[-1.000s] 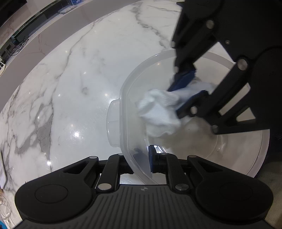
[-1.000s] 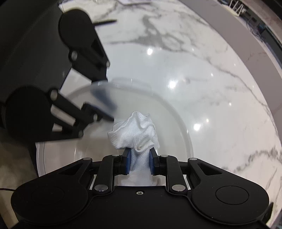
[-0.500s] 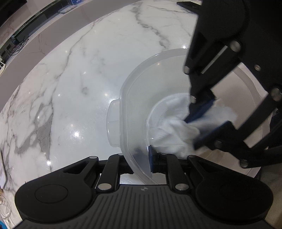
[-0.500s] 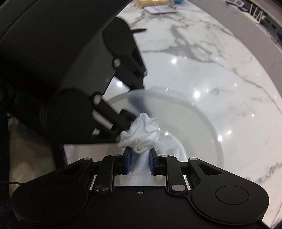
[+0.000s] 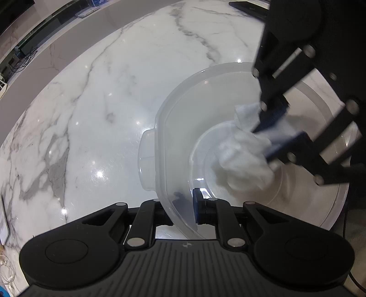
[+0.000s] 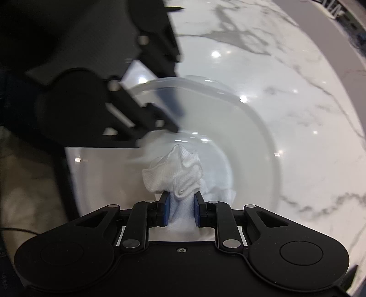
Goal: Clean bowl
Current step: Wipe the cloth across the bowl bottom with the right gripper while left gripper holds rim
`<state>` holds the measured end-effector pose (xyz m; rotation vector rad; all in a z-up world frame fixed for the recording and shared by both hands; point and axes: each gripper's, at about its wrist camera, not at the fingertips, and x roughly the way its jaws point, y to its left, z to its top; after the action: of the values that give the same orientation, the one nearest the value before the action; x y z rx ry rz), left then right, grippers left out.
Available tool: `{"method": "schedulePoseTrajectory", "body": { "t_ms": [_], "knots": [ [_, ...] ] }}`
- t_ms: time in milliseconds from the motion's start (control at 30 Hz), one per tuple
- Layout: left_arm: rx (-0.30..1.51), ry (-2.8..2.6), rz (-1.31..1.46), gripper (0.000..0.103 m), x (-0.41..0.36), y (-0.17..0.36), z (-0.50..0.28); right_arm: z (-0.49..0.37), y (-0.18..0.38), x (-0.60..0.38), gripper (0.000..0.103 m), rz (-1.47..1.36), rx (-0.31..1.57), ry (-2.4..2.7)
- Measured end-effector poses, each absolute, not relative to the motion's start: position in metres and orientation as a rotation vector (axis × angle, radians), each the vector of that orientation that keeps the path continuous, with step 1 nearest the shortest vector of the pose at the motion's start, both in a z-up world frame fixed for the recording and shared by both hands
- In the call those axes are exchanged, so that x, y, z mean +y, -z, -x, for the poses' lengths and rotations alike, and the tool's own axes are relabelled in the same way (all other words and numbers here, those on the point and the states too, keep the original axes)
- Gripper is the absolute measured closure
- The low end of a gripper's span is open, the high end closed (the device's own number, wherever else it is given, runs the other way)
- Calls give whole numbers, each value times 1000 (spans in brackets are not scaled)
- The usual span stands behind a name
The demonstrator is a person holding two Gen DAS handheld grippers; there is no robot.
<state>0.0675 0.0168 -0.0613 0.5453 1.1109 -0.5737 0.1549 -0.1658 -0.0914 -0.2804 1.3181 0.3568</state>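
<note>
A clear plastic bowl (image 5: pixel 180 118) sits on the white marble counter, and my left gripper (image 5: pixel 186 206) is shut on its near rim, one pad inside and one outside the wall. My right gripper (image 6: pixel 181 211) is shut on a crumpled white cloth (image 6: pixel 176 173). In the left wrist view that right gripper (image 5: pixel 278 141) reaches down from the upper right and holds the cloth (image 5: pixel 242 157) against the bowl's bottom. The right wrist view shows the bowl (image 6: pixel 258 128) ahead and the left gripper (image 6: pixel 169 118), blurred, on its far-left rim.
The marble counter (image 5: pixel 91 102) spreads to the left and far side of the bowl. A dark flat object (image 5: pixel 248 8) lies at the counter's far edge. A beige surface (image 6: pixel 29 194) lies beyond the counter's left edge in the right wrist view.
The right gripper has dragged the cloth from the bowl's far side toward the near wall and then to the middle of the bottom. The left gripper and the bowl have stayed put.
</note>
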Motion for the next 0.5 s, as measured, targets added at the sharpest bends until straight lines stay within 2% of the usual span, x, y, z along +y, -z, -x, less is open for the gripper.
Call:
{"method": "schedulePoseTrajectory", "body": {
  "t_ms": [500],
  "knots": [
    [1110, 573, -544, 90, 17, 65, -72, -152, 79, -162, 84, 178, 1185, -331]
  ]
}}
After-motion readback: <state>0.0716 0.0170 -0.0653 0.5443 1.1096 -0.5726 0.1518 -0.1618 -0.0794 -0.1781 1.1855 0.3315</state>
